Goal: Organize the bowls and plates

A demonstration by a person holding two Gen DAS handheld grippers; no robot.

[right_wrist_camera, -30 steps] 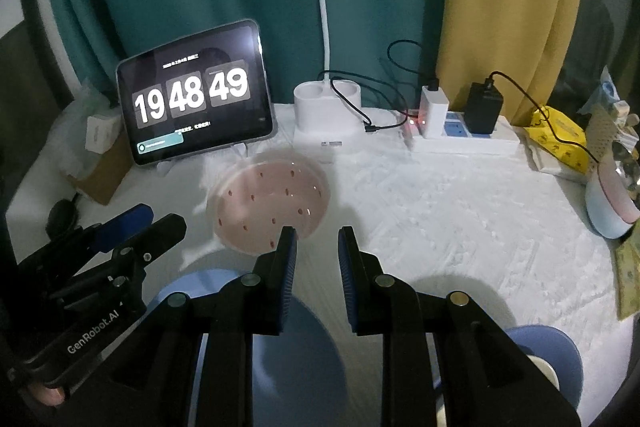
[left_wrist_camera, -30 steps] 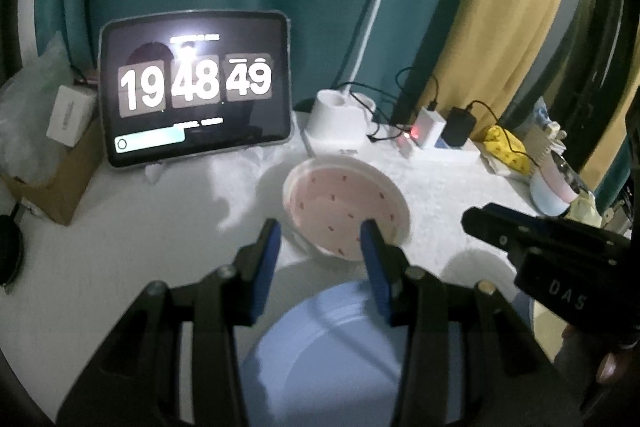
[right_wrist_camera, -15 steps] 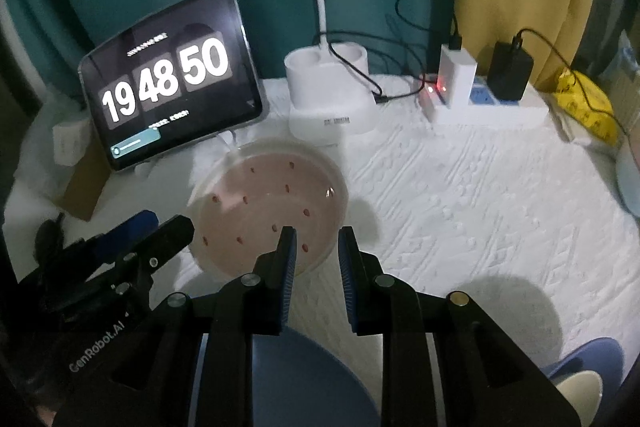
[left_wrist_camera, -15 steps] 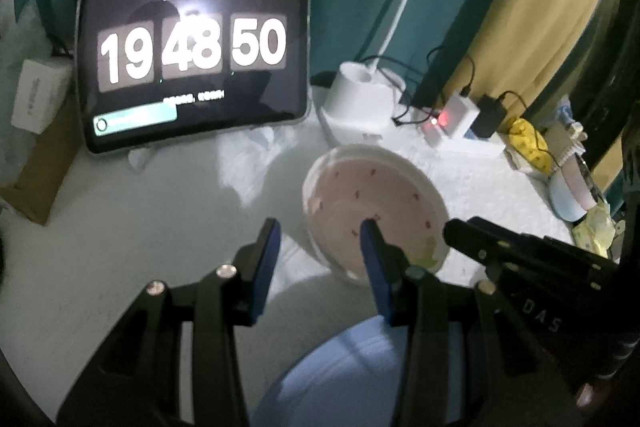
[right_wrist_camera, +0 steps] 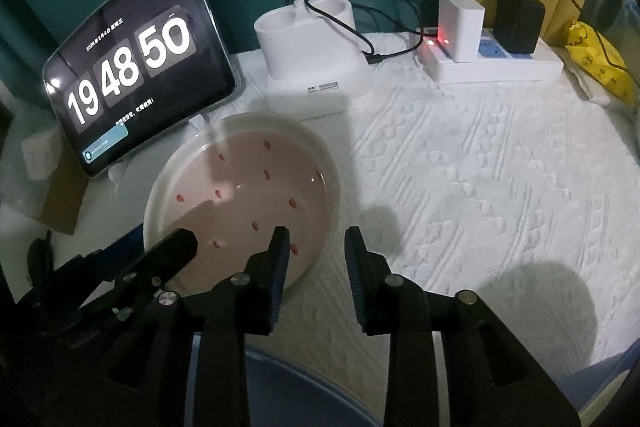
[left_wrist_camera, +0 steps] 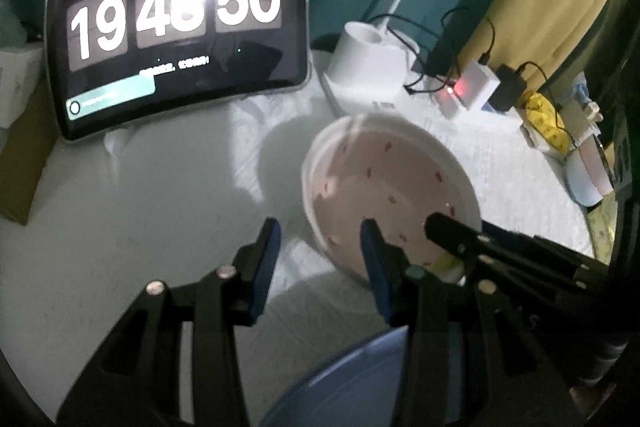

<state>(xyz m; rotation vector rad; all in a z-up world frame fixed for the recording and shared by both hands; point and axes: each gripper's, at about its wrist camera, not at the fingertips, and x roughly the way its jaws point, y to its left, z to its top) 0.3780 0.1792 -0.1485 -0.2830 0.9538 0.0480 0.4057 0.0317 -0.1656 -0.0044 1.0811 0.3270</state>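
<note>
A pink plate with red specks and a white rim point(left_wrist_camera: 384, 187) point(right_wrist_camera: 248, 195) lies on the white cloth. My left gripper point(left_wrist_camera: 320, 239) is open and empty, its jaws straddling the plate's near left rim. My right gripper point(right_wrist_camera: 316, 247) is open and empty, its jaws straddling the plate's near right rim. Each gripper shows in the other's view: the right point(left_wrist_camera: 460, 231), the left point(right_wrist_camera: 176, 247). A blue plate point(left_wrist_camera: 360, 379) point(right_wrist_camera: 288, 387) lies under both grippers at the near edge.
A tablet clock point(left_wrist_camera: 180, 31) point(right_wrist_camera: 136, 67) stands at the back left. A white lamp base point(right_wrist_camera: 312, 59), a power strip with chargers point(right_wrist_camera: 488, 59) and cables line the back. A yellow packet point(right_wrist_camera: 600, 67) and a pink-blue bowl point(left_wrist_camera: 588, 175) sit at the right.
Both grippers have moved forward and down to the pink plate, now straddling its near rim. The right gripper's jaws have opened wider.
</note>
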